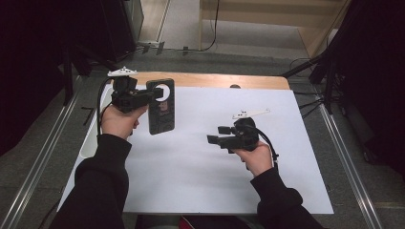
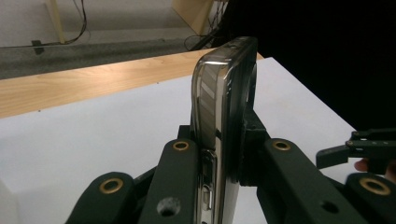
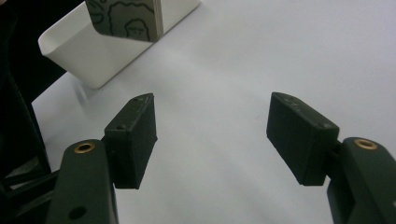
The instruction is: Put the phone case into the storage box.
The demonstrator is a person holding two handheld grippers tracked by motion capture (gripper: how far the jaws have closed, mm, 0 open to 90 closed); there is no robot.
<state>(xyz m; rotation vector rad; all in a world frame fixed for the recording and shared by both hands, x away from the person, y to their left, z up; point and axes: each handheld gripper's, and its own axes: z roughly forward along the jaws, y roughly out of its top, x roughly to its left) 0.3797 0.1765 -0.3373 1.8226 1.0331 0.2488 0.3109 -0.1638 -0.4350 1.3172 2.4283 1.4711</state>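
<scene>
Phone [image 1: 161,107] in a dark clear case, held up off the white sheet [image 1: 200,157] at the table's far left, long axis near vertical. Left gripper [image 1: 155,94] clamps it across its thickness; in the left gripper view the phone's edge [image 2: 223,126] stands upright between the pads. Right gripper [image 1: 212,139] well apart to the right, low over the sheet, jaws spread with nothing between them. White tray [image 3: 100,51] sits at the sheet's left edge, below the phone.
</scene>
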